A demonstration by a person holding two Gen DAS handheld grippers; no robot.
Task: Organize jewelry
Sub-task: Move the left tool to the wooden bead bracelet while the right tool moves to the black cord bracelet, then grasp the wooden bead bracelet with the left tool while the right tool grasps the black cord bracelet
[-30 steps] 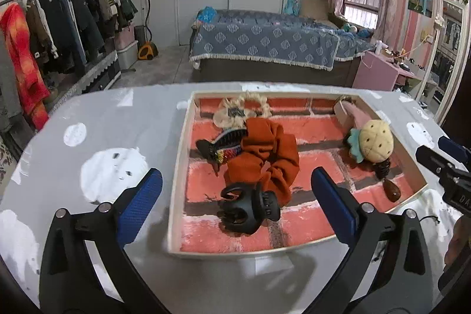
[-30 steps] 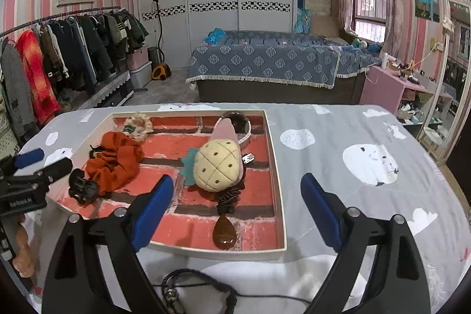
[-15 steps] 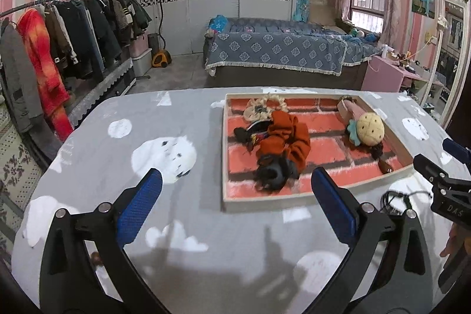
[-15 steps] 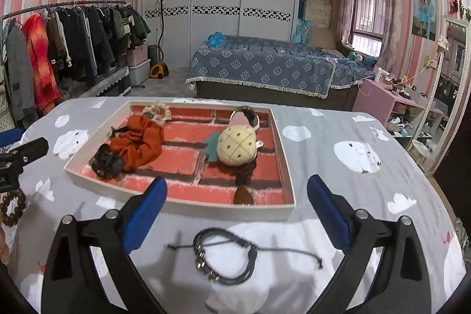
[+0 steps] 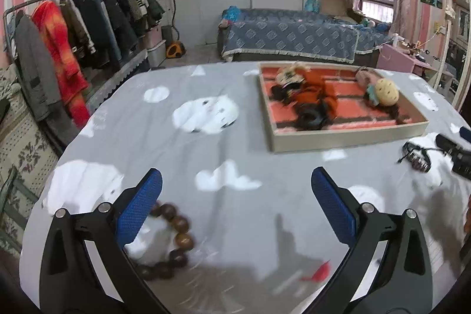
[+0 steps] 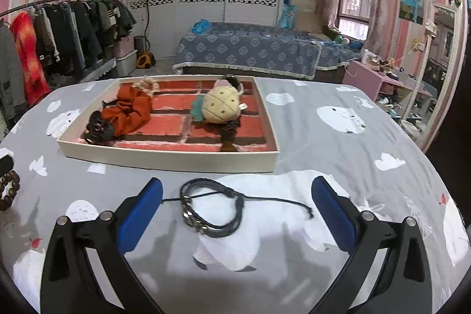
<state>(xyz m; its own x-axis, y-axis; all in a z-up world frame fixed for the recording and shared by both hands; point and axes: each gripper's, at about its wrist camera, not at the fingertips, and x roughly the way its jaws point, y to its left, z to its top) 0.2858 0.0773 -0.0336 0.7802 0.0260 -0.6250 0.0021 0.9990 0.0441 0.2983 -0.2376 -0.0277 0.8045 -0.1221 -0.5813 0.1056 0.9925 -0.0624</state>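
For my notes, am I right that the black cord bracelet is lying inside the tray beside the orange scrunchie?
Not quite: the right wrist view shows the black cord bracelet on the tablecloth, in front of the tray. The orange scrunchie is inside the tray.

Right gripper (image 6: 237, 208) opening, black cord bracelet (image 6: 212, 206) between the jaws untouched, tray (image 6: 176, 159) just beyond
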